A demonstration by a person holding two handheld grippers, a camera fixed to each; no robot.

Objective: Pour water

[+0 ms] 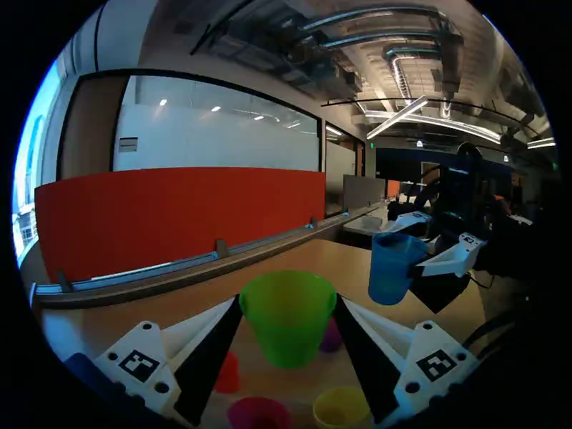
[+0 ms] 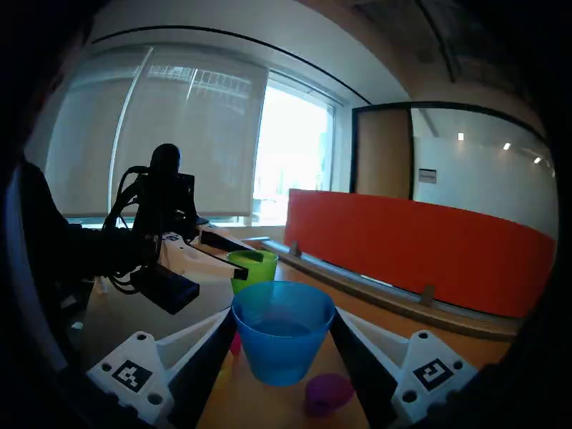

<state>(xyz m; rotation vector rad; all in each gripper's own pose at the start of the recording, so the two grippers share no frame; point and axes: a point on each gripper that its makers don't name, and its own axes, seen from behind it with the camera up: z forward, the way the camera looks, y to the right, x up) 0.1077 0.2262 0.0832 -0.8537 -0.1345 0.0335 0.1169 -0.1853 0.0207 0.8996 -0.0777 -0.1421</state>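
In the left gripper view my left gripper (image 1: 288,314) is shut on a green cup (image 1: 288,322), held upright above the table. Farther off to the right, the right gripper (image 1: 415,264) holds a blue cup (image 1: 392,267) upright in the air. In the right gripper view my right gripper (image 2: 283,332) is shut on that blue cup (image 2: 283,330), which has water in it. Beyond it to the left, the left gripper (image 2: 214,268) holds the green cup (image 2: 252,269). The two cups hang apart, at about the same height.
On the wooden table (image 1: 336,257) below lie a red cup (image 1: 227,373), a pink cup (image 1: 257,413), a yellow cup (image 1: 342,407) and a purple cup (image 2: 327,392). A red partition (image 1: 179,207) runs along the table's far edge. A person's dark sleeve (image 2: 64,250) is at left.
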